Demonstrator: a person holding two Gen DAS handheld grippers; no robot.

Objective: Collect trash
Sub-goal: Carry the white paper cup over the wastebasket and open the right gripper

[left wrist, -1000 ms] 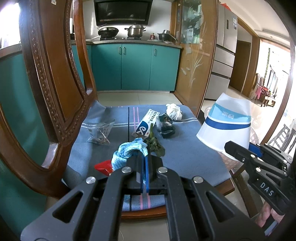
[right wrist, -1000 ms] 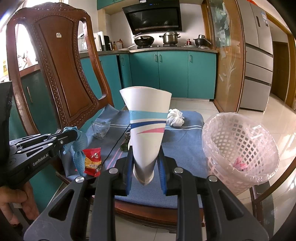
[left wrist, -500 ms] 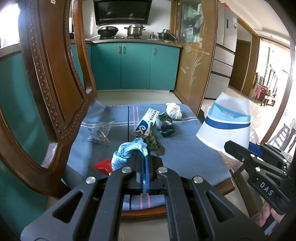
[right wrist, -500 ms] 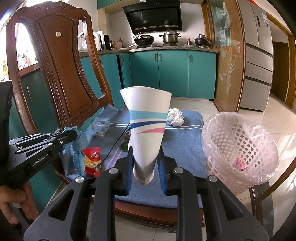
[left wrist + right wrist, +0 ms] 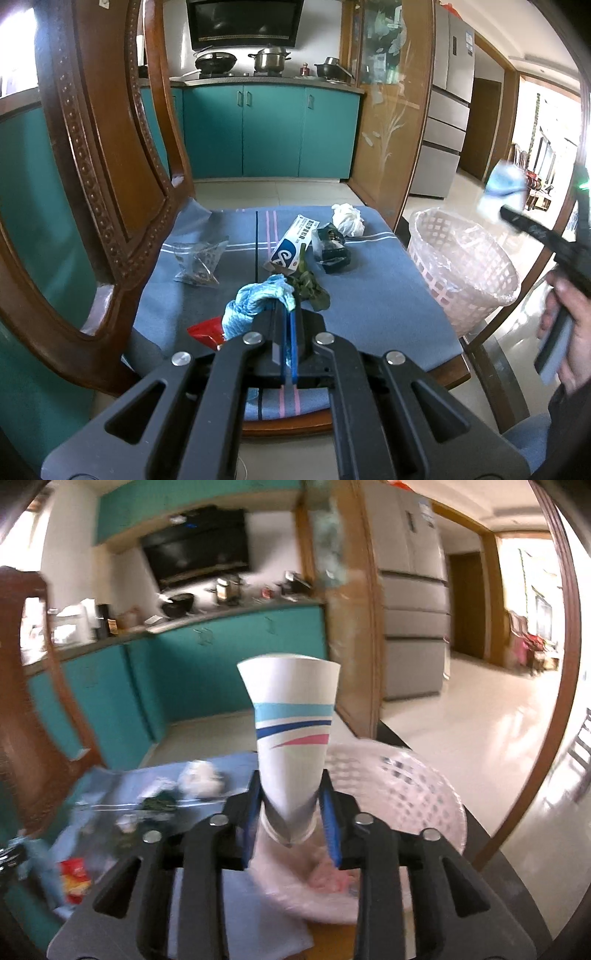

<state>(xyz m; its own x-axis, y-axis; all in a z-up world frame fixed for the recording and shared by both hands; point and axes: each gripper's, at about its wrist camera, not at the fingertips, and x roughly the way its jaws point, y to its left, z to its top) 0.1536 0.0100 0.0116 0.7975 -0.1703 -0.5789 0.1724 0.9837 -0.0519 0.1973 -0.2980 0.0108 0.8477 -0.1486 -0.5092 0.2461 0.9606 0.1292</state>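
My left gripper is shut on a crumpled blue glove just above the blue cloth-covered chair seat. In the right wrist view my right gripper hangs over the pink mesh basket. Its jaws are opening, and the white paper cup with blue and pink stripes stands between them, a gap showing at each pad. The left wrist view shows that cup blurred, above and to the right of the basket.
On the seat lie a white tissue, a toothpaste box, a dark wrapper, a clear bag, a red wrapper and green leaves. The carved chair back rises at left. Pink scraps lie in the basket.
My right gripper has swung to the right from over the seat to over the basket, tilting as it went, and its jaws have spread off the cup. The left gripper has kept still.
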